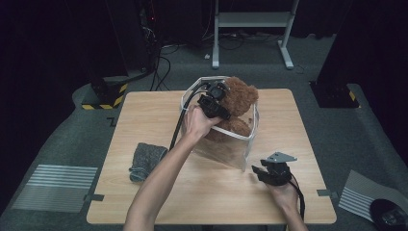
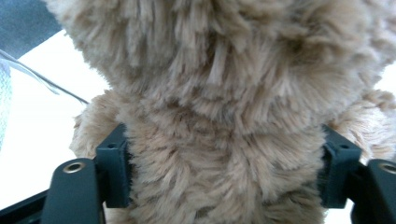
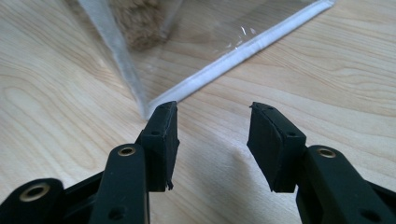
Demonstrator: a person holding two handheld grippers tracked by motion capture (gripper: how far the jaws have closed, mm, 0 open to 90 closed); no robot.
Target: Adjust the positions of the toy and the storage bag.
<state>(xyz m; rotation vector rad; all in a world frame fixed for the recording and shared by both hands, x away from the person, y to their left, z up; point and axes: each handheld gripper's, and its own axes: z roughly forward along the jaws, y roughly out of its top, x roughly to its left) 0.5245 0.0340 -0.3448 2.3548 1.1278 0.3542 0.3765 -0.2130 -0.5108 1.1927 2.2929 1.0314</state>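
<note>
Left claw [image 1: 215, 98] straddles the teddy bear [image 1: 239, 96] in the clear bag [image 1: 226, 147], fur hiding any grip; right claw [image 3: 212, 135] gapes empty over the bench [image 1: 202, 192].

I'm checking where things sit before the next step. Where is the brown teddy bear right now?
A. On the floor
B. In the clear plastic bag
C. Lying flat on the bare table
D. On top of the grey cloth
B: the teddy bear stands inside the clear plastic bag, head above its rim, apart from the grey cloth.
</note>
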